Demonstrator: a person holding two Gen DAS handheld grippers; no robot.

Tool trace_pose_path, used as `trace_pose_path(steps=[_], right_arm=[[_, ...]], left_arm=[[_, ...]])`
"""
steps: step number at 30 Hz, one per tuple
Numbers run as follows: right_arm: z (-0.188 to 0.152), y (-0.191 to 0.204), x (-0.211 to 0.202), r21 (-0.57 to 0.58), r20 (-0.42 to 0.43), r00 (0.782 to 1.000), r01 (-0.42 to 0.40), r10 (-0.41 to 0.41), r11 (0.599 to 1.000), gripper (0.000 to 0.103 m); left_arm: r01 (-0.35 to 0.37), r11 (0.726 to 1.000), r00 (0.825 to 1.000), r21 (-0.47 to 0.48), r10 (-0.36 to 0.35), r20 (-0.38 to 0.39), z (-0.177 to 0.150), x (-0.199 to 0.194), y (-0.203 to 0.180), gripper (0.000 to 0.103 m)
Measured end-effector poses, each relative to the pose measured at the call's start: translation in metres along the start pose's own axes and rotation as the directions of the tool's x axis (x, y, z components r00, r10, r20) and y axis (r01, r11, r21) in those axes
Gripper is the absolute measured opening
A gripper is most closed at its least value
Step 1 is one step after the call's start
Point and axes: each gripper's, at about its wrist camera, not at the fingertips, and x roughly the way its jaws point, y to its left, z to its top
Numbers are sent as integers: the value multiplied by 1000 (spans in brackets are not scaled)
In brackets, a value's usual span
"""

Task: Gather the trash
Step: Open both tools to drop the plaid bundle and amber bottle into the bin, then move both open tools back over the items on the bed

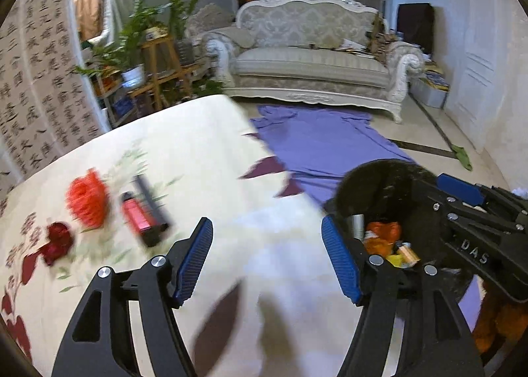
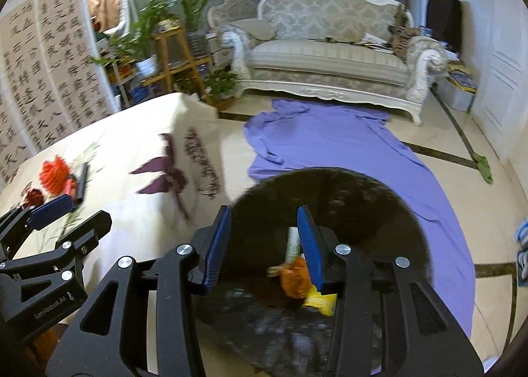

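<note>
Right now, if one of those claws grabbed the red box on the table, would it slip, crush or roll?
The red box looks flat-sided and rigid, so it probably won't roll or flop. It seems small beside the left gripper, whose open jaws look wide enough for it, so likely light. Its surface looks glossy, so it might slip a little; blur hides detail.

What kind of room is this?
Most likely a living room in a home. There is a big ornate sofa against the far wall, potted plants on a wooden stand, and a calligraphy screen standing at the side.
</note>
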Motion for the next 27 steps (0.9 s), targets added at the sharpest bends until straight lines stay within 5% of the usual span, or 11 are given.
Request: trace_pose_path(steps=[9,18,27], right_arm=[[0,72,2,-112,-34,993,-118,115,987,41],[-3,133,6,-212,-80,977,-208,196,955,41],[-6,167,23,-248,-146,964,-252,222,935,41]], left_arm=[[-130,987,991,-90,128,-29,-21,-10,69,67],[-274,944,961,-184,263,-79,-40,-15,138,67],[-333,919,942,-212,317,-109,-40,-6,183,73]])
